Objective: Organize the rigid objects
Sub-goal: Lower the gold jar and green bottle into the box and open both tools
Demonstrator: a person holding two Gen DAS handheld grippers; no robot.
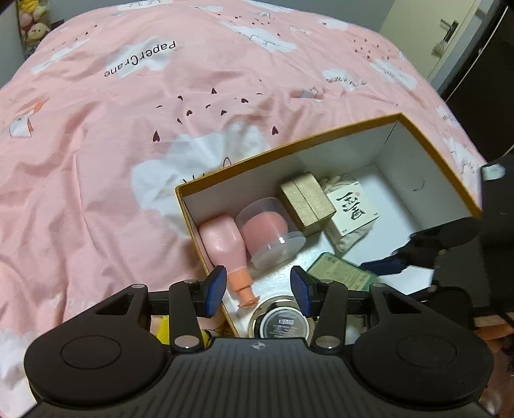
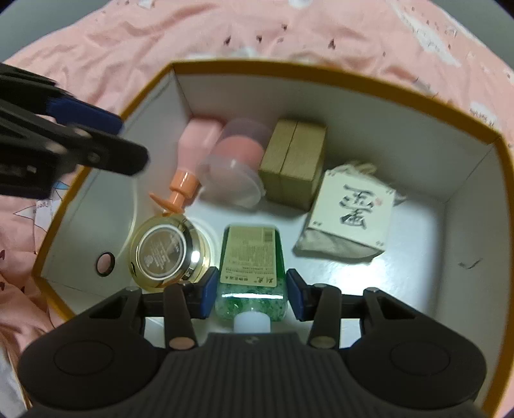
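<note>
An orange-rimmed box point(image 1: 257, 186) point(image 2: 321, 99) lies on the pink bed. Inside it are a pink bottle point(image 1: 225, 244) point(image 2: 196, 141), a clear tub point(image 1: 270, 228) point(image 2: 234, 160), a tan carton point(image 1: 306, 202) point(image 2: 292, 160), a white calligraphy packet point(image 1: 353, 209) point(image 2: 350, 215) and a gold jar point(image 1: 284, 321) point(image 2: 163, 252). My left gripper point(image 1: 258, 291) point(image 2: 90, 135) hovers open over the box's left end, above the jar, holding nothing. My right gripper point(image 2: 252, 295) point(image 1: 417, 254) is shut on a green bottle point(image 2: 250, 254) point(image 1: 337, 273), low inside the box beside the jar.
The pink bedspread point(image 1: 128, 144) spreads left of and behind the box. Plush toys point(image 1: 32, 22) sit at the far left corner. A door point(image 1: 449, 32) and dark furniture point(image 1: 482, 80) stand at the right. The box's right end point(image 2: 433, 241) has bare floor.
</note>
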